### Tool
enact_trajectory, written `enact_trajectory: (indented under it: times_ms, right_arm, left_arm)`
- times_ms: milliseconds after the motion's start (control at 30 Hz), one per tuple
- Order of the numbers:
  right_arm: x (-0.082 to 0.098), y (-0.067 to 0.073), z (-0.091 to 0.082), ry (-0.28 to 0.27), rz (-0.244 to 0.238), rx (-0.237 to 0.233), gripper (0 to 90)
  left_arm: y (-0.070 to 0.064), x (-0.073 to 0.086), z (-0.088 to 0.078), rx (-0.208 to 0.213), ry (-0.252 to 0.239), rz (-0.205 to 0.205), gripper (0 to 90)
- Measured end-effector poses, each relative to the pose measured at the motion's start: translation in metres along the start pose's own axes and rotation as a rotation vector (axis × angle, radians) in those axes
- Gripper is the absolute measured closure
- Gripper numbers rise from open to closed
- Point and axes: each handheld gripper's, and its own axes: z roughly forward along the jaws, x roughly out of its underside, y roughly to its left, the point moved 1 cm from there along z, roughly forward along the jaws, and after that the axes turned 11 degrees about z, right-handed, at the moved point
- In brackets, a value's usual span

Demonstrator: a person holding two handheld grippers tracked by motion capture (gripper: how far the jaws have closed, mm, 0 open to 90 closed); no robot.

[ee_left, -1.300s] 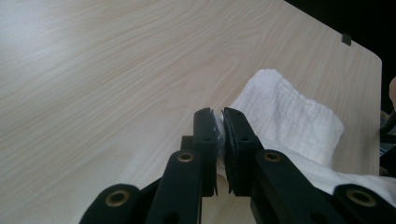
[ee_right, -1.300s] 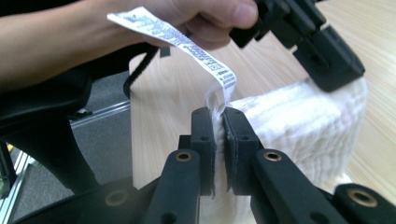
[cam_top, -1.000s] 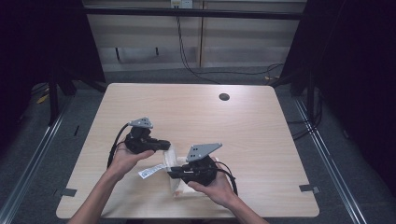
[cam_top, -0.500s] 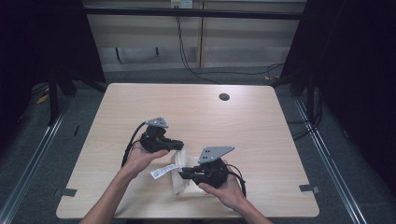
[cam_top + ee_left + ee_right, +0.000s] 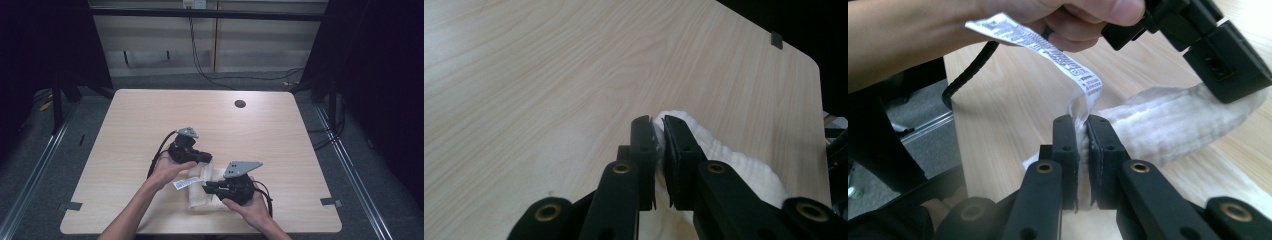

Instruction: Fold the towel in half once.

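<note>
Your left tongs [image 5: 659,131] were pinched on rolled edge of cream towel [image 5: 724,160], jaws nearly together with cloth between. Your right tongs [image 5: 1082,129] were clamped on towel's corner, right beside white care label [image 5: 1048,45], which curled up past your left hand [image 5: 998,20]. Towel lay folded near front edge of desk [image 5: 150,115], between your 2 hands, partly lifted at both pinched spots. In high view, left tongs [image 5: 206,158] sat at towel's far side, right tongs [image 5: 209,187] at its near side.
</note>
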Motion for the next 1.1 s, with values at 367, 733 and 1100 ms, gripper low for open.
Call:
enact_trajectory:
  times_ms: [367, 733, 1100]
  right_arm:
    - [0.013, -0.014, -0.012, 0.039, 0.022, 0.053, 83.8]
    - [0.039, -0.025, -0.01, 0.099, 0.051, 0.088, 82.7]
    - [0.047, -0.028, -0.017, 0.111, 0.042, 0.154, 68.6]
  left_arm:
    - [0.006, -0.002, 0.022, 0.037, -0.006, -0.031, 83.3]
    - [0.001, 0.005, 0.056, 0.051, 0.054, -0.038, 80.7]
    - [-0.005, 0.004, 0.069, 0.075, 0.04, -0.024, 73.5]
